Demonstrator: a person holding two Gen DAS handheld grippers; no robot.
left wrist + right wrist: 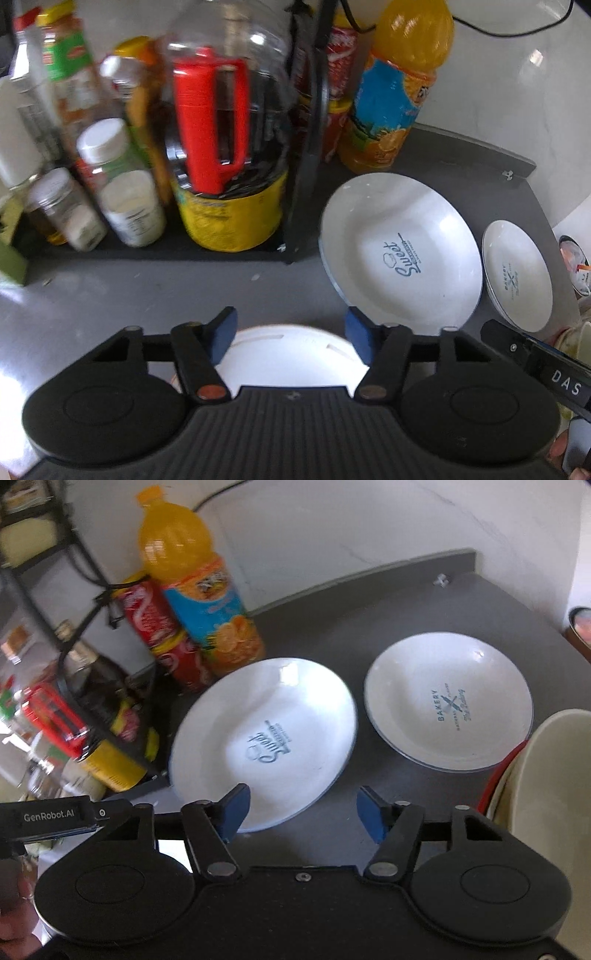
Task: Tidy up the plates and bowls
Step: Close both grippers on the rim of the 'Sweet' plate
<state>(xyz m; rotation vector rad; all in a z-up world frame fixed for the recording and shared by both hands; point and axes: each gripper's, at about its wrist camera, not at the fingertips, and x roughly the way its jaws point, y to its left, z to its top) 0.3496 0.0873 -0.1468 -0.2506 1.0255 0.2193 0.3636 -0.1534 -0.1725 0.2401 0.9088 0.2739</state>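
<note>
Two white plates with blue print lie on the dark grey counter. The larger "Sweet" plate [400,251] [264,734] is beside the smaller "Bakery" plate [517,275] [448,701]. My left gripper [291,338] is open, hovering above a white round dish [291,354] that lies below its fingers. My right gripper [303,810] is open and empty, just in front of the Sweet plate's near edge. A cream bowl [546,794] with a red rim beneath it stands at the right edge of the right wrist view.
A black rack [303,177] holds an oil jug with red handle [221,147], spice jars [122,188] and bottles. An orange juice bottle [395,88] [199,602] and red cans [159,635] stand behind the plates. White wall behind the counter.
</note>
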